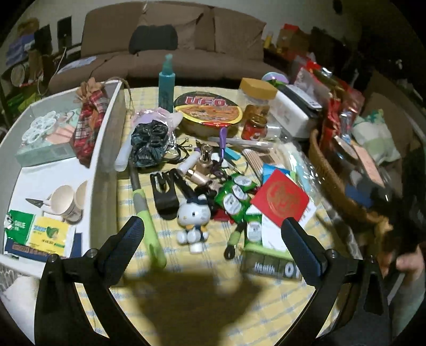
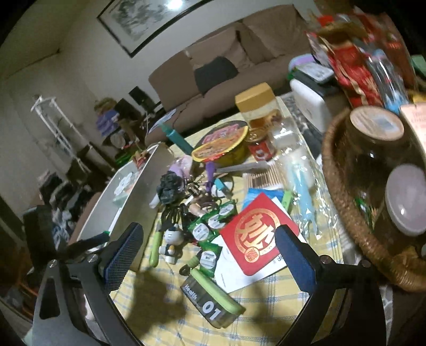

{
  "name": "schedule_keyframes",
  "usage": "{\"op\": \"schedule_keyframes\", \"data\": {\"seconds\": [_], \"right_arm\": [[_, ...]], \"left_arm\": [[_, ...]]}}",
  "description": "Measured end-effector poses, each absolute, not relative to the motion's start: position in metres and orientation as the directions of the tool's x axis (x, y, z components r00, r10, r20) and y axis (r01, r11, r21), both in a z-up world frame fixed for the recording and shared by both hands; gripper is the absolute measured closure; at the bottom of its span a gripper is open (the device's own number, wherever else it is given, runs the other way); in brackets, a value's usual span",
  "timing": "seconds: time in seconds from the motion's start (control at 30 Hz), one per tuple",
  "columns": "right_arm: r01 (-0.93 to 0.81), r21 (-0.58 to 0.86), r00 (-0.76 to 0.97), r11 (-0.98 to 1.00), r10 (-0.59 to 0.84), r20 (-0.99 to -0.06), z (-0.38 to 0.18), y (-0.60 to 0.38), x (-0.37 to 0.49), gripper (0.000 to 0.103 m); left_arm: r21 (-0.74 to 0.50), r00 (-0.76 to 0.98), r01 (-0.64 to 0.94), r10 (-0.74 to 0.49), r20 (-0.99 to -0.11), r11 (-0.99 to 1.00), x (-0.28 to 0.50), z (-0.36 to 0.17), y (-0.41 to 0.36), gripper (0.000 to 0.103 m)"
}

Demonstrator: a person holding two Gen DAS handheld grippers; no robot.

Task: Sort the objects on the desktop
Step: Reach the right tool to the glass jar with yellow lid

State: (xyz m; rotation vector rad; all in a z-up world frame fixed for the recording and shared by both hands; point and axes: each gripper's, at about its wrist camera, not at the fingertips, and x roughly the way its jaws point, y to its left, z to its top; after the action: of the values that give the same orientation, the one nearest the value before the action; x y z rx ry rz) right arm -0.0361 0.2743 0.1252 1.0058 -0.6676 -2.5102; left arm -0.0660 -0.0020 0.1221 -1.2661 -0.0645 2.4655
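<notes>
Here both the left gripper (image 1: 213,237) and right gripper (image 2: 209,239) gape empty; clutter crowds the yellow tablecloth (image 1: 186,292). A cat figurine (image 1: 192,217) (beside green sachets (image 1: 234,197)) lies ahead.

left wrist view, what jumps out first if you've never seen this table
The white cat figurine lies in the middle of the yellow checked tablecloth, between the open fingers of the left gripper. Right of it a red envelope with a gold seal tops a paper pile, and the UFO noodle bowl sits behind.

Home living rm, brown sofa (image 1: 173,50) w/ cushions, framed picture (image 2: 149,21) on wall, cluttered table (image 1: 186,306) w/ checked cloth
</notes>
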Motion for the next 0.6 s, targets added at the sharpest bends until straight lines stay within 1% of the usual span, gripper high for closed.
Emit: {"op": "schedule_keyframes", "data": {"seconds": [0.13, 0.3, 0.47, 0.6], "right_arm": [[0.149, 0.559, -0.661, -0.816, -0.503, -0.557, 0.124, 0.276, -0.05, 0.002], [0.17, 0.555, -0.683, -0.814, -0.503, -0.529, 0.135, 0.277, -0.072, 0.004], [0.16, 0.56, -0.69, -0.813, -0.498, -0.526, 0.131, 0.279, -0.095, 0.009], [0.15, 0.561, -0.672, -0.814, -0.5, -0.546, 0.12, 0.278, -0.104, 0.01]], "left_arm": [[-0.214, -0.532, -0.261, 0.325, -0.782, -0.941, -0.099, 0.123, 0.003, 0.0], [-0.243, -0.534, -0.218, 0.323, -0.781, -0.945, -0.147, 0.124, 0.007, 0.0], [-0.25, -0.518, -0.194, 0.316, -0.795, -0.949, -0.187, 0.116, 0.013, 0.0], [-0.266, -0.504, -0.188, 0.325, -0.8, -0.946, -0.203, 0.105, 0.015, 0.0]]}}
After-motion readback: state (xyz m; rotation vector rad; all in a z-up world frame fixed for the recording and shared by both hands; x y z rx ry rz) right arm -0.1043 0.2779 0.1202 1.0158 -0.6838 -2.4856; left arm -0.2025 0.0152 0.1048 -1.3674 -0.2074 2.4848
